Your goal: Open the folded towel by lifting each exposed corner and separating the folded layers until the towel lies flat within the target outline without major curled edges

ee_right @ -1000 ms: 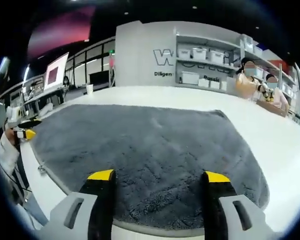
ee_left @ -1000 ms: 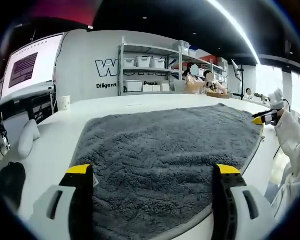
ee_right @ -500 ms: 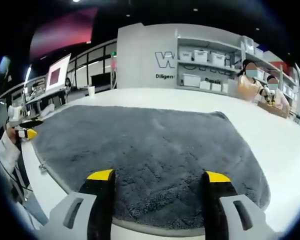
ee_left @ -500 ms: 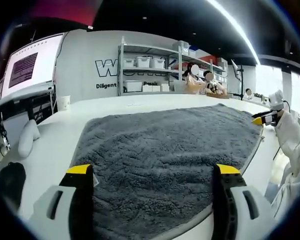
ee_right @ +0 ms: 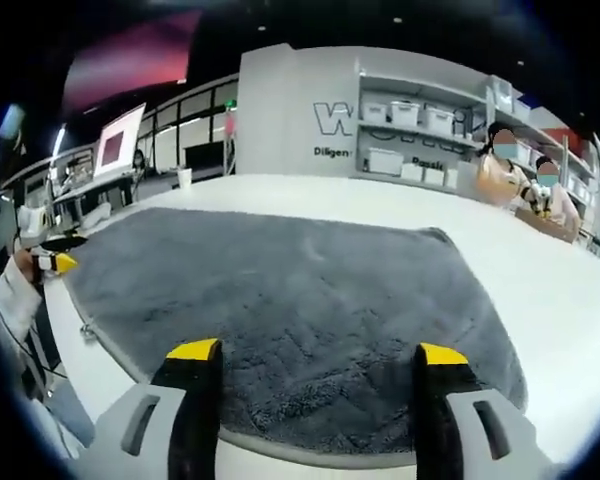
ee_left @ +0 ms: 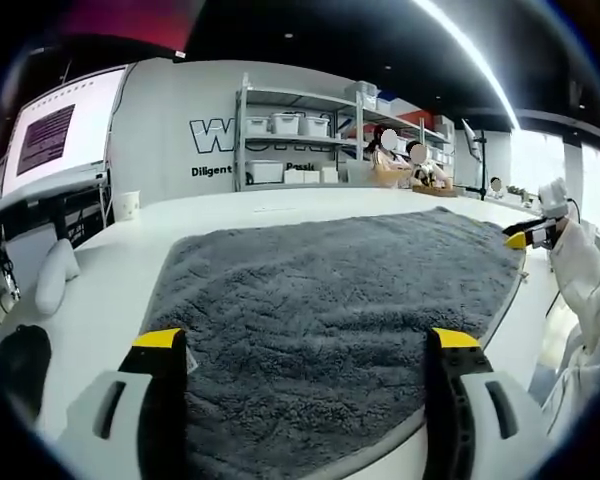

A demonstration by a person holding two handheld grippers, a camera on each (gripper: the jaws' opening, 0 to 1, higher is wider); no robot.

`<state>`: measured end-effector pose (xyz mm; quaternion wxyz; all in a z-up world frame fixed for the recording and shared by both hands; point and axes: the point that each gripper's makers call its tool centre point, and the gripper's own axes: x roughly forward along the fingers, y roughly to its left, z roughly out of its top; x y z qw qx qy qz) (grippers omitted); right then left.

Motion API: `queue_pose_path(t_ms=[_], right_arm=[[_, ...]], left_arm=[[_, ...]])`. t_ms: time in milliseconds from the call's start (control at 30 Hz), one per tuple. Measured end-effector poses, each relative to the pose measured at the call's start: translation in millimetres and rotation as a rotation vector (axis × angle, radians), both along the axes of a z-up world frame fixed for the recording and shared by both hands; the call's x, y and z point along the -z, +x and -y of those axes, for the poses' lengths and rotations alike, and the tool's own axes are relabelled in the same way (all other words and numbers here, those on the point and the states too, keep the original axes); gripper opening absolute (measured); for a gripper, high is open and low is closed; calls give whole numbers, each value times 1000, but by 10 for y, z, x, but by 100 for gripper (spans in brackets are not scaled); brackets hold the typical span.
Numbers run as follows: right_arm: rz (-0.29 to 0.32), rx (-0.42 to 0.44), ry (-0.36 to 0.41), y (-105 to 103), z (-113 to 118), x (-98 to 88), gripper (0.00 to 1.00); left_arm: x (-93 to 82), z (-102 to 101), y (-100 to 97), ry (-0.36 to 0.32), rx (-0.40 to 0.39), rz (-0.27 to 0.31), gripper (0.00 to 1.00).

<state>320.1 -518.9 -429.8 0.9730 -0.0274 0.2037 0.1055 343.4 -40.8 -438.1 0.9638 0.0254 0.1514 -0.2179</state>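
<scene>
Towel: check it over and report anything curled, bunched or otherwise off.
Nothing stands out. The grey towel lies spread open and flat on the white table, with no folded-over corner or curled edge showing. Both the left gripper and the right gripper hang open over its near edge, holding nothing.

The big white table (ee_left: 110, 270) is carrying a grey towel (ee_left: 330, 300), lying spread out flat right ahead of both sets of jaws.

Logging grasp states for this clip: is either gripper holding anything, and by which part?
Nothing is held. The left gripper and right gripper stand open above the fluffy grey towel.
</scene>
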Motion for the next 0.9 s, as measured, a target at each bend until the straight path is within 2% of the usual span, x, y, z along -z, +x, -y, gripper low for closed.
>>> queue_pose_path(t_ms=[100,267,567,700,833,900], right_arm=[[17,29,22,-10,121,-74,75],[14,95,6,-50,412,-103,71],[-27,194,-35,-144,818,-18,69],[-48,211,-38,-154,904,58,68],[-67,214,-8,-150,937,139,67],[-57,202,-5,-140,918,130,67]], left_arm=[[0,0,1,0,-1,1,98],[0,0,0,0,-1,1,98],[2,3,-8,1,-2,0,98],[1,1,-9,1,-2,0,98],[2,-1,-10,1,-3,0,98],[2,-1,-10,1,-3,0,98]])
